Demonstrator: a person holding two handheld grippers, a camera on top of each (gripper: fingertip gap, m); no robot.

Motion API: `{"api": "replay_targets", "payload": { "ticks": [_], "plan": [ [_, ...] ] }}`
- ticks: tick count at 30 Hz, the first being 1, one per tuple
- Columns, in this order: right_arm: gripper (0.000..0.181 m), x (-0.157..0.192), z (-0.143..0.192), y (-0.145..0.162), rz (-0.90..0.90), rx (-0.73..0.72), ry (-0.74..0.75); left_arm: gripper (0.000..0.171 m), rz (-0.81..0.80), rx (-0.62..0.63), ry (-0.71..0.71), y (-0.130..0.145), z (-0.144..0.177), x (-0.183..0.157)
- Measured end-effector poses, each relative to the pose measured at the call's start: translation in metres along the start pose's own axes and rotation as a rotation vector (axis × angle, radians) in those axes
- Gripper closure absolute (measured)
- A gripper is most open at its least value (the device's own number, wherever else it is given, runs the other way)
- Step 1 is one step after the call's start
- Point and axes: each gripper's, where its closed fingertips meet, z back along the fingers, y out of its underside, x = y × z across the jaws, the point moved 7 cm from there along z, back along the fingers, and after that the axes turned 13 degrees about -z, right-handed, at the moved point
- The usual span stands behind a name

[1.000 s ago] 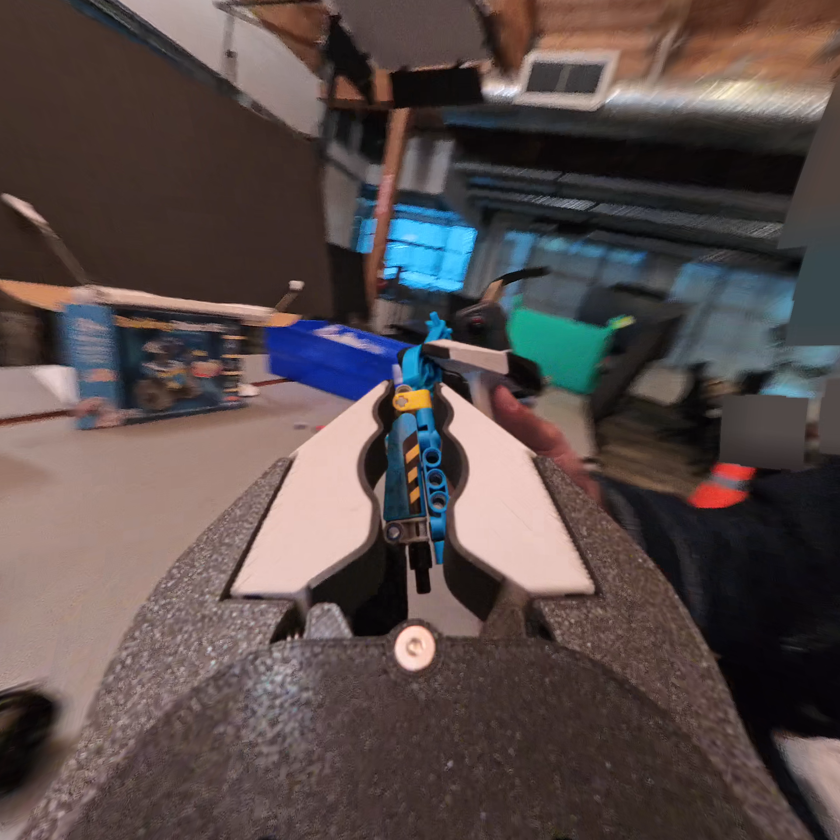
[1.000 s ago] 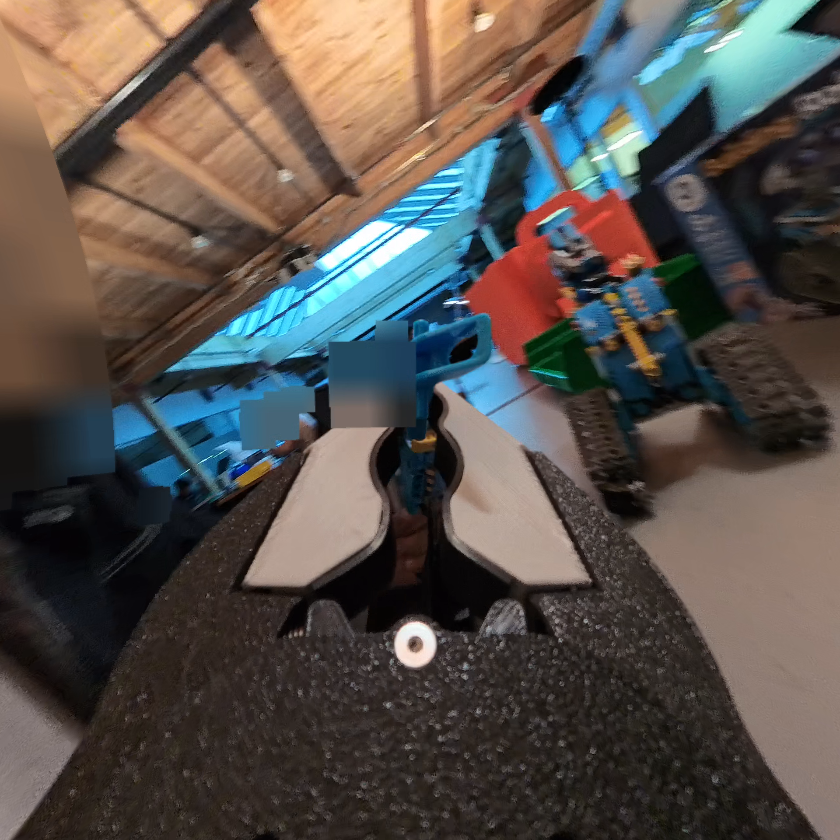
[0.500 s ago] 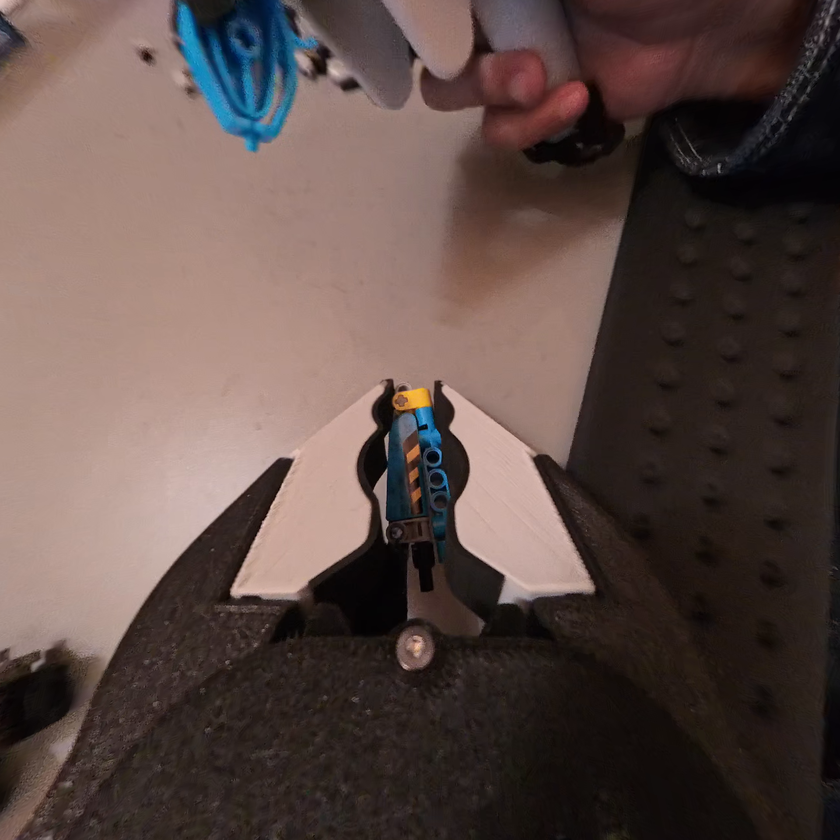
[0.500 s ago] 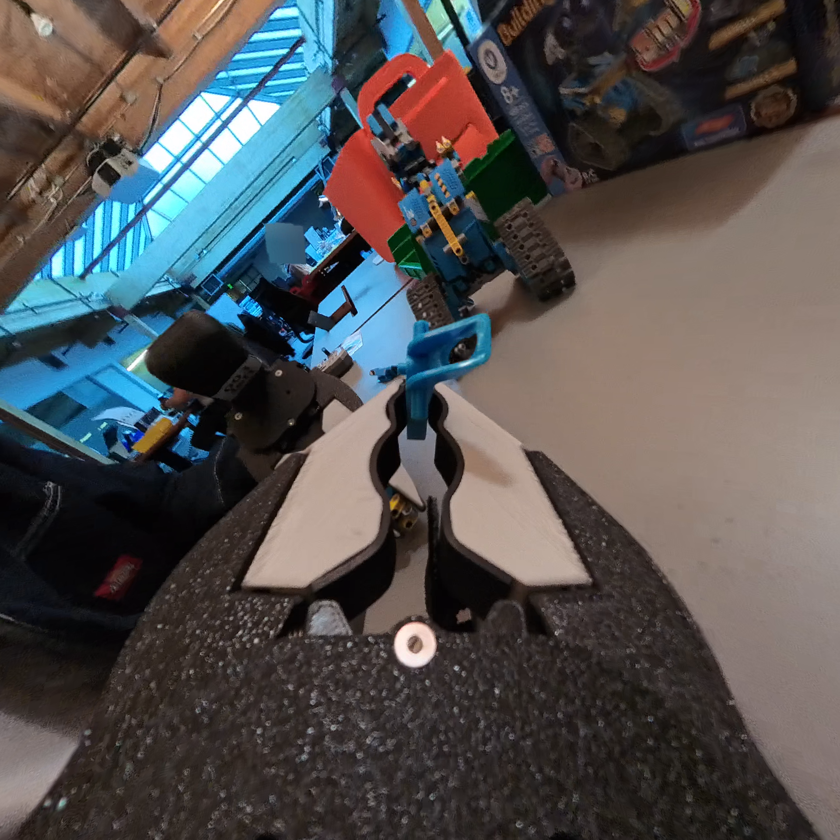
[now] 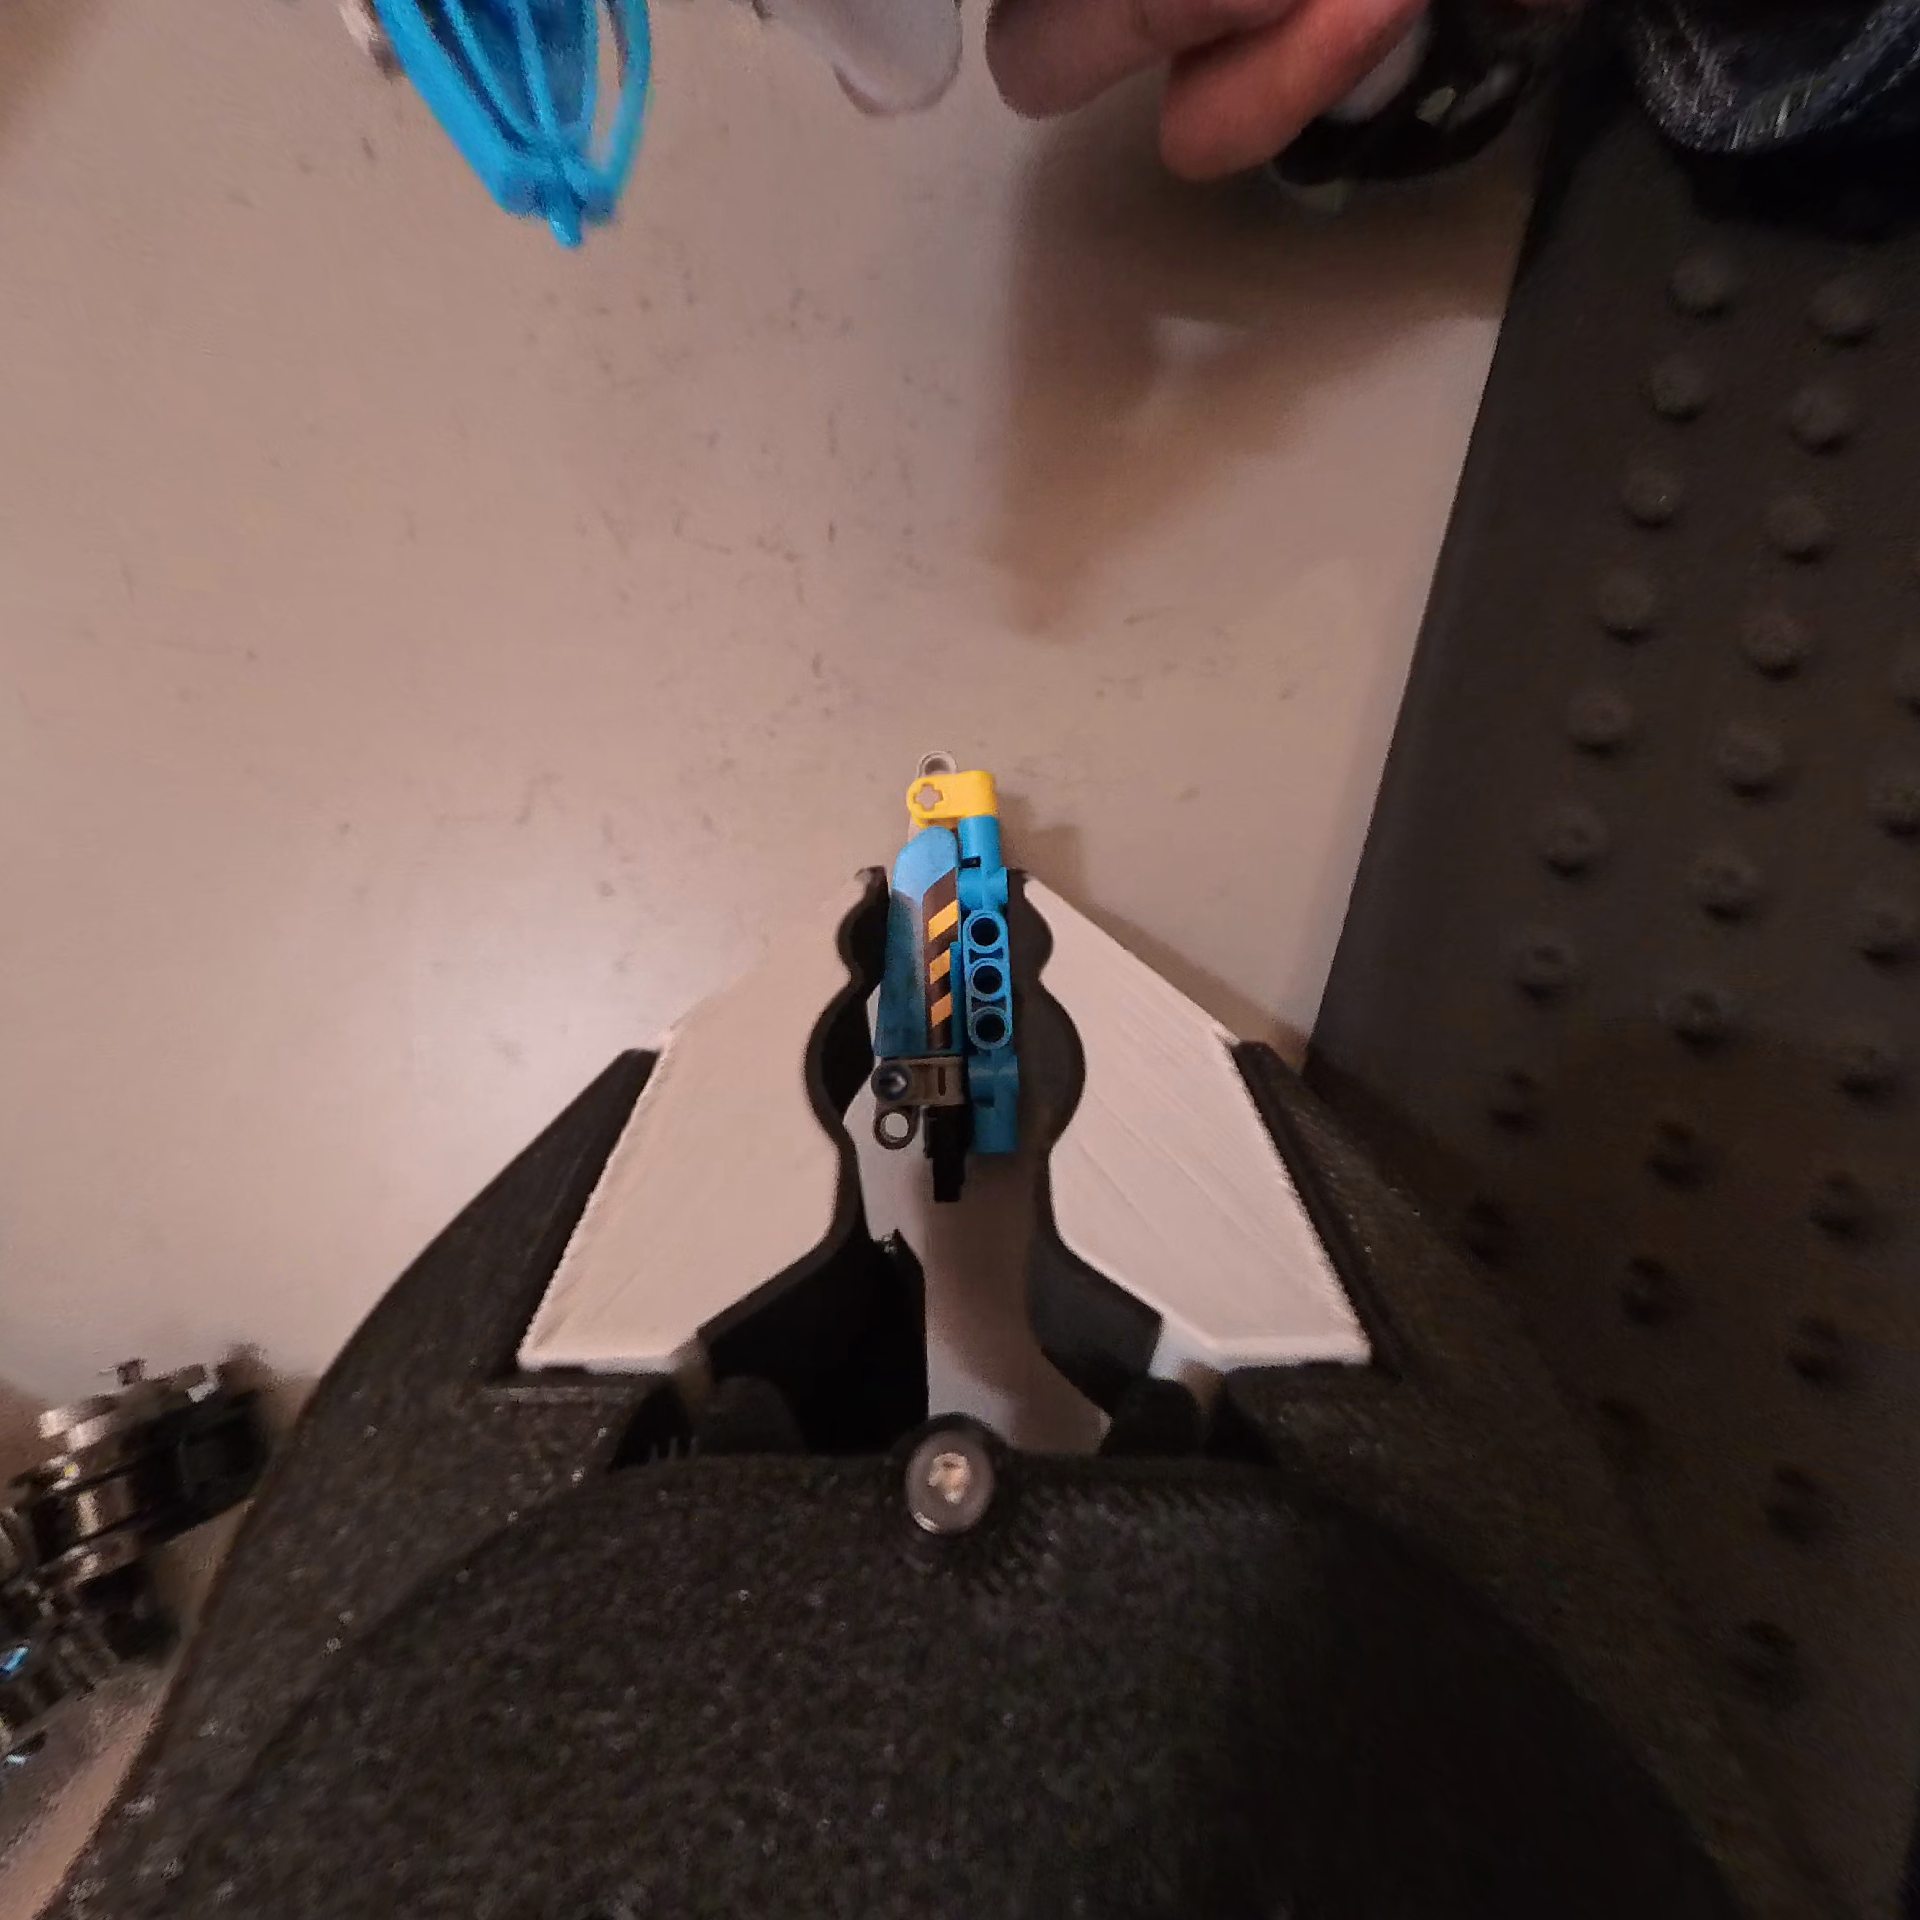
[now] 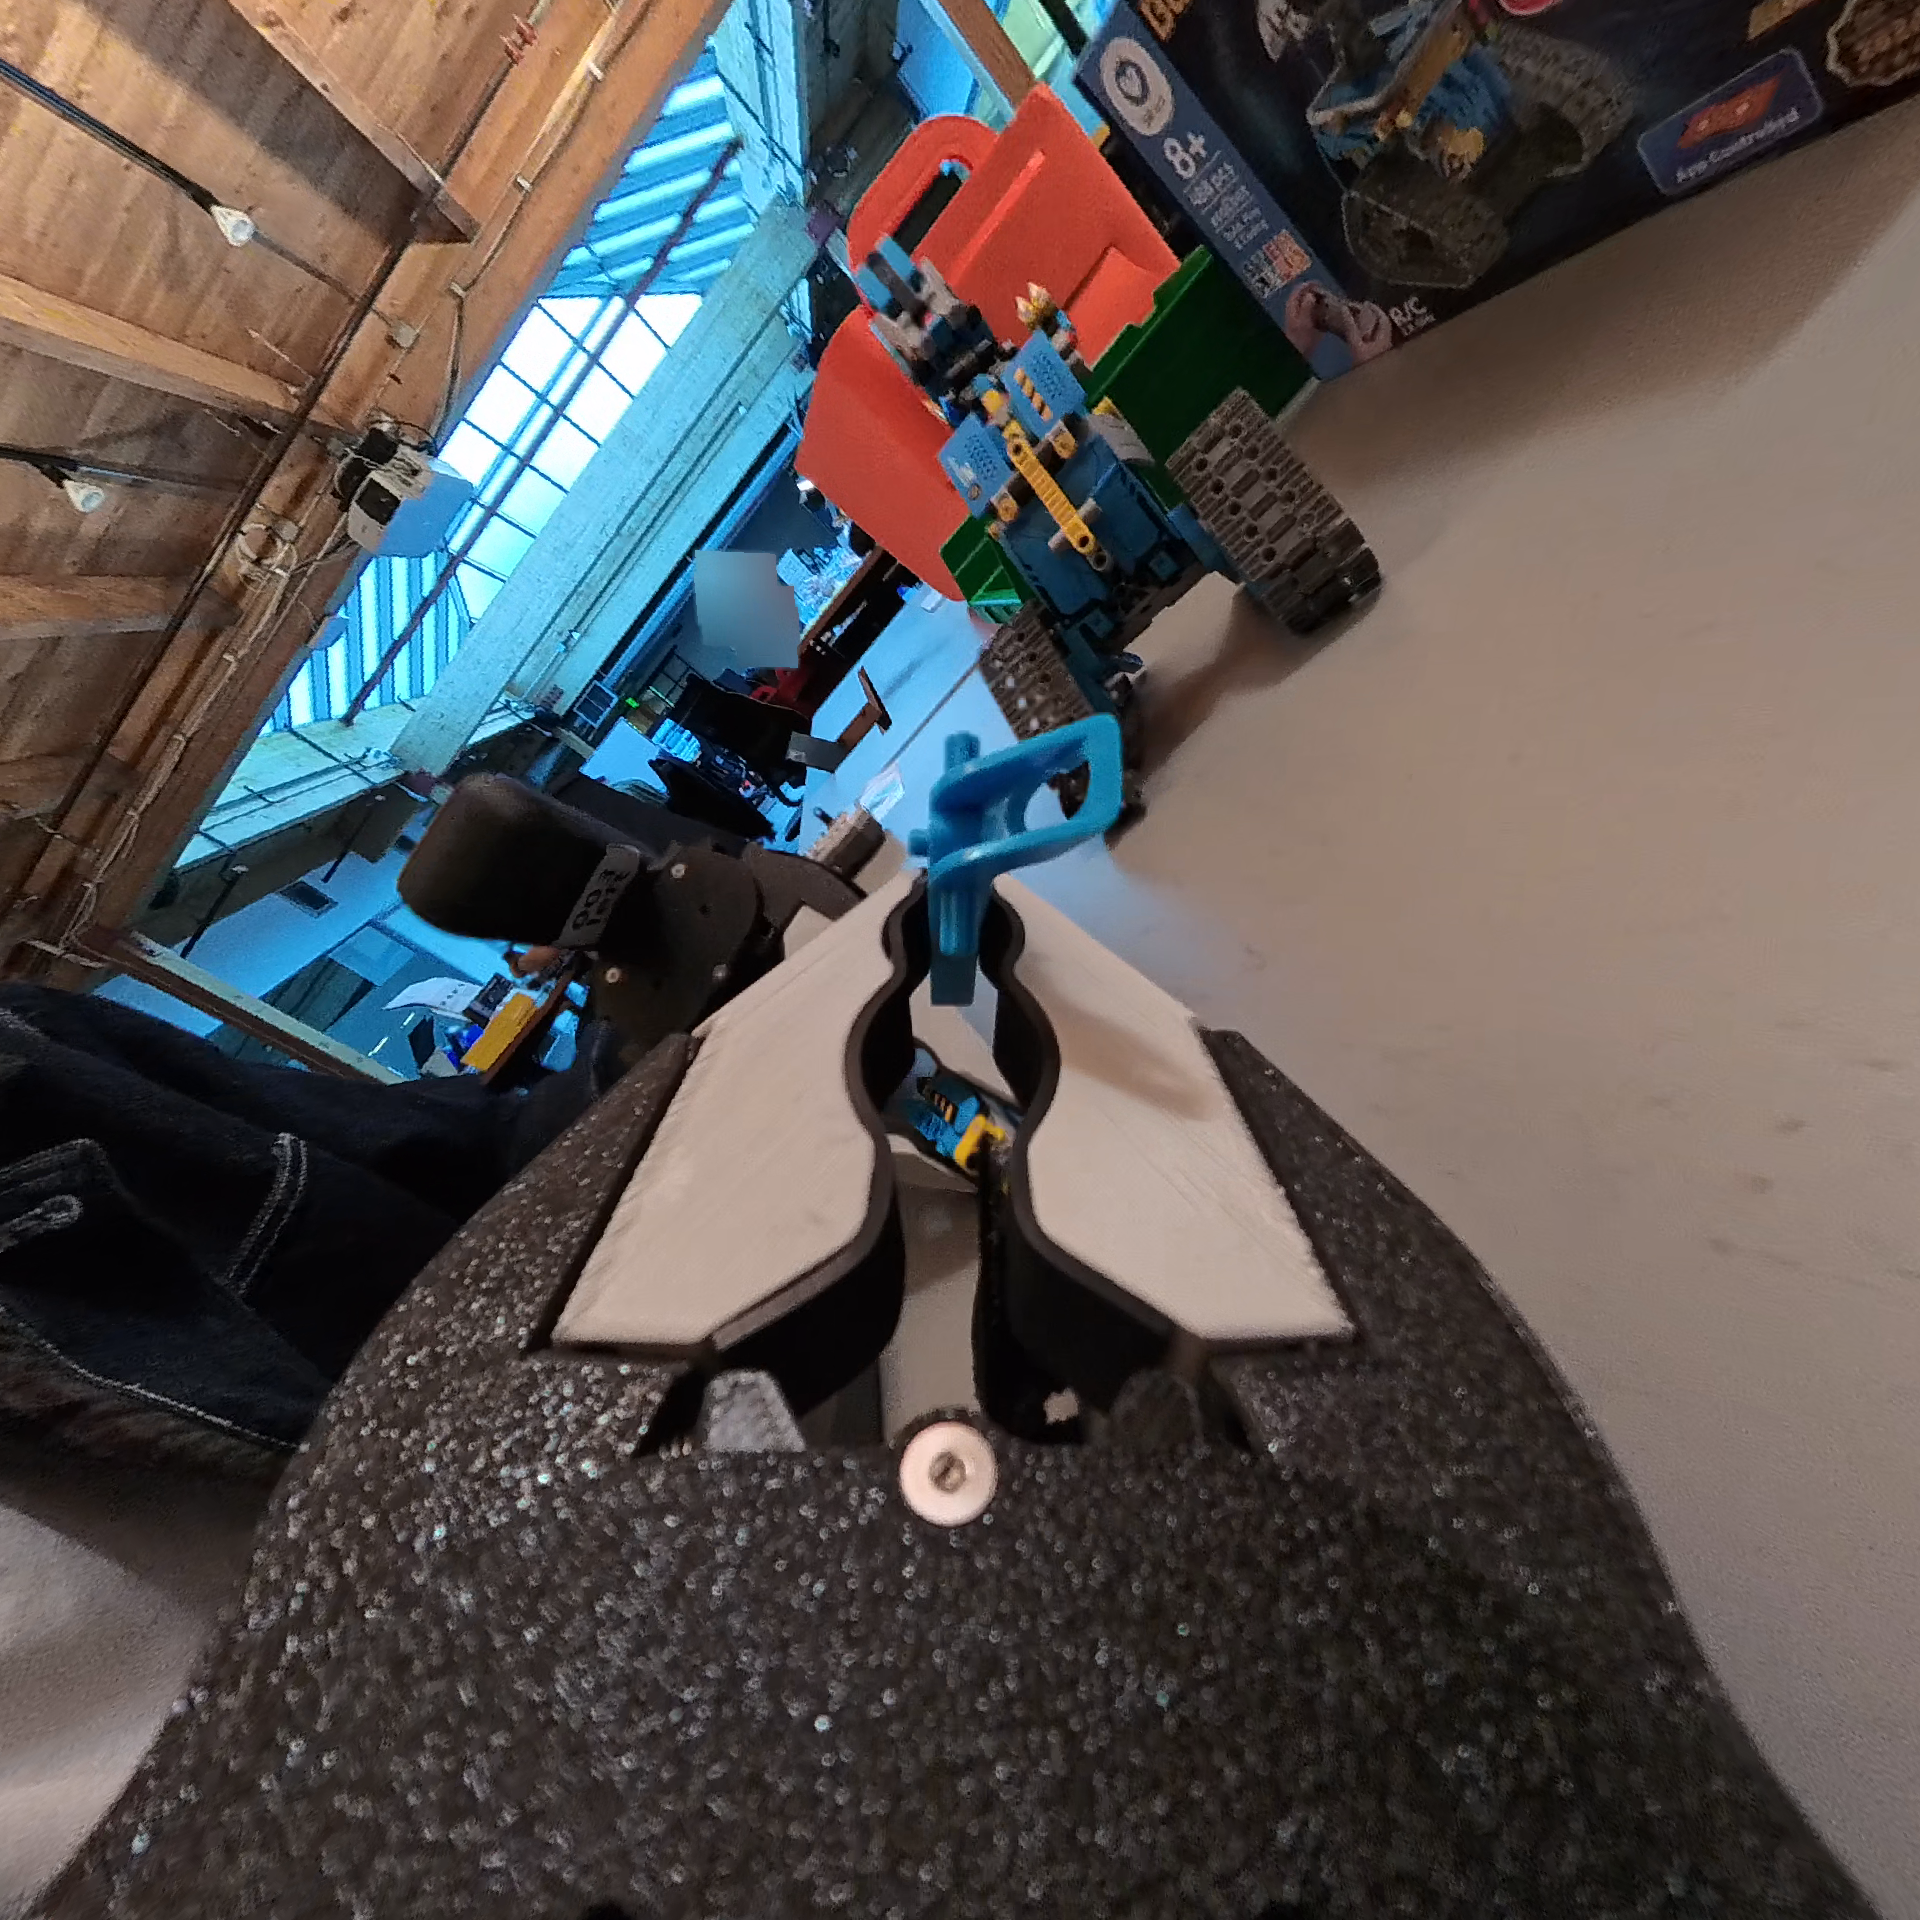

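Two grippers, each clamped on a toy building piece. Left gripper (image 5: 948, 883) points down at a beige tabletop (image 5: 436, 582); jaws closed around a blue beam assembly (image 5: 951, 987) with a yellow connector at its far tip and a black-and-yellow striped panel on its left face. Assembly stands lengthwise between the fingers, tip poking out past them. Dark studded mat (image 5: 1683, 831) runs along the right. Black tread links (image 5: 94, 1496) lie near left.

Right gripper (image 6: 961, 914) is tilted low over the same tabletop (image 6: 1558, 831), jaws closed on the stem of a blue frame-shaped piece (image 6: 1023, 795), whose loop sticks out beyond the fingertips. Far behind it stands a blue tracked toy vehicle (image 6: 1101, 488), with red bins (image 6: 997, 239), a green bin (image 6: 1205, 343) and a printed toy box (image 6: 1455, 135) farther off. Left, a dark denim sleeve (image 6: 156, 1226).

In the left wrist view the frame piece shows blurred at far left, and a hand (image 5: 1195, 73) at far right.
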Motion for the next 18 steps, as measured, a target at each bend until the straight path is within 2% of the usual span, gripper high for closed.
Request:
{"api": "replay_targets", "payload": {
  "ticks": [1, 4, 5, 7, 11, 18],
  "plan": [
    [0.176, 0.005, 0.002, 0.000, 0.012, -0.023, -0.029, 0.151, 0.027, -0.089, -0.024, -0.007, 0.005, 0.003],
    [0.176, 0.024, 0.005, -0.001, 0.023, -0.083, -0.173, 0.150, 0.197, -0.457, -0.033, -0.027, 0.029, 0.015],
    [0.177, 0.028, 0.004, 0.000, 0.035, -0.089, -0.185, 0.150, 0.230, -0.535, -0.030, -0.030, 0.037, 0.018],
    [0.176, 0.036, 0.000, 0.003, 0.048, -0.062, -0.243, 0.150, 0.249, -0.614, -0.050, -0.032, 0.047, 0.022],
    [0.176, 0.044, -0.011, 0.011, 0.083, -0.025, -0.257, 0.150, 0.257, -0.615, -0.083, -0.028, 0.048, 0.024],
    [0.175, 0.037, -0.019, 0.015, 0.105, 0.008, -0.163, 0.150, 0.177, -0.538, -0.162, -0.028, 0.043, 0.022]
  ]
}}
